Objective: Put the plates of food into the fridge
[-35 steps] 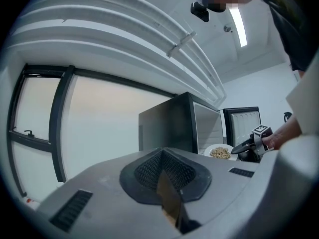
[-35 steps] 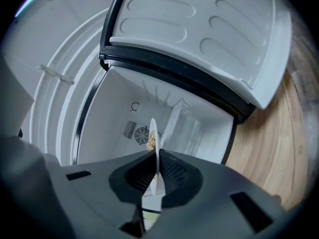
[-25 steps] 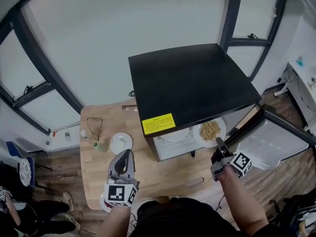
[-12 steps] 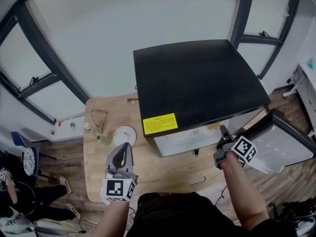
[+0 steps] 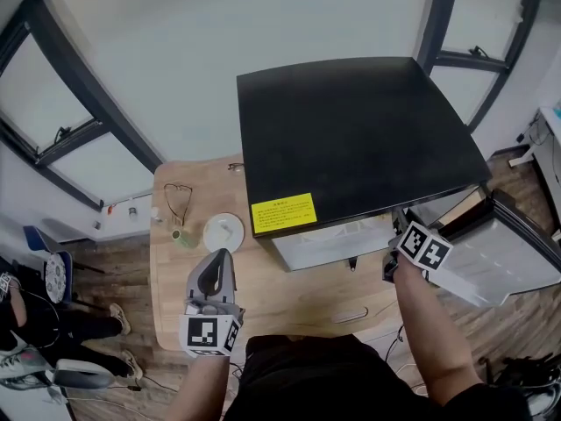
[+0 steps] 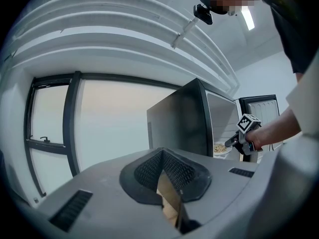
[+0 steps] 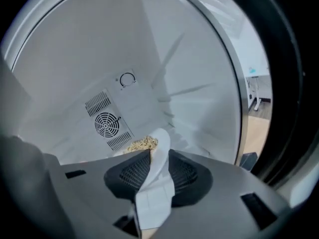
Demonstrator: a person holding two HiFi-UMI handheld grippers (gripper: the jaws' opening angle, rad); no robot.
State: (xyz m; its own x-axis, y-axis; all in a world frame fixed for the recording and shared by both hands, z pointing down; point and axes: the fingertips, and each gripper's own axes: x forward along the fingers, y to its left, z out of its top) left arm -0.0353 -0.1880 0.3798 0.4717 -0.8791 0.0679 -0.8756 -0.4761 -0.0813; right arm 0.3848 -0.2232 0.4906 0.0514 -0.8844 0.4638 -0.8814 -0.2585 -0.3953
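Plate of food (image 7: pixel 155 178) sits inside the fridge (image 5: pixel 351 139) at twelve o'clock of the right tool (image 7: pixel 159 151), its rim between jaws that have just been opening, now apart, so backing out toward six o'clock looks next.

1. Left tool (image 5: pixel 224 258): grey, two-jaw, held low in front of the torso. It points level, away from the body.
2. Left tool (image 6: pixel 162 153) jaws: tips together, nothing between them.
3. Right forearm (image 5: pixel 429 323): bare, stretched forward on the person's right.
4. Right tool (image 5: pixel 401 235): pitched somewhat downward, its marker cube (image 5: pixel 425 248) facing up.
5. Right tool (image 7: pixel 154 156) jaws: have just been opening and now stand parted. The rim of the white plate of beige crumbly food (image 7: pixel 162 136) lies between the pads, which do not clamp it.
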